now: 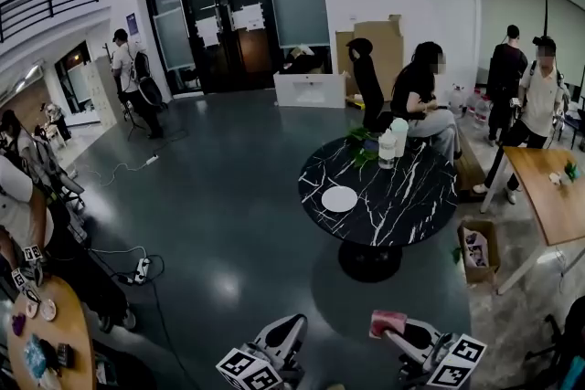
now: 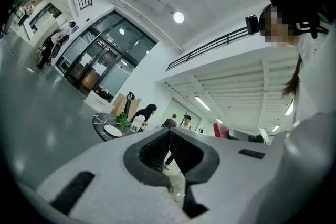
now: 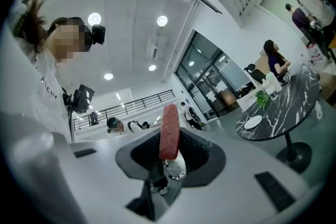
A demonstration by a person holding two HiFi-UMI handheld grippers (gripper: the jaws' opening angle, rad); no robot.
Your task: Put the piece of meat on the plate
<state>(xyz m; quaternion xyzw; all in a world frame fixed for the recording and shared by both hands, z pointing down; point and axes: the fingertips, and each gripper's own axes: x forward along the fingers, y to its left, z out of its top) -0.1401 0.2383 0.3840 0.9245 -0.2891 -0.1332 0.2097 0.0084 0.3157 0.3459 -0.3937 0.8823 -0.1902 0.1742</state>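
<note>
A pink-red piece of meat [image 3: 169,131] stands upright between the pads of my right gripper [image 3: 169,150], which is shut on it. In the head view the meat [image 1: 388,321] and right gripper [image 1: 395,335] show at the bottom edge, well short of the table. The white plate [image 1: 339,198] lies bare on the near left part of a round black marble table [image 1: 411,205]. The plate [image 3: 252,122] also shows far off in the right gripper view. My left gripper [image 1: 285,335] is at the bottom, its pads [image 2: 181,150] together with nothing between them. The plate [image 2: 112,131] is small and distant there.
A green plant [image 1: 361,146] and a white jug [image 1: 393,146] stand at the table's far side, where a person [image 1: 422,100] sits. A wooden table [image 1: 548,196] and a cardboard box [image 1: 477,249] are to the right. Cables and a power strip [image 1: 142,269] lie on the floor at left.
</note>
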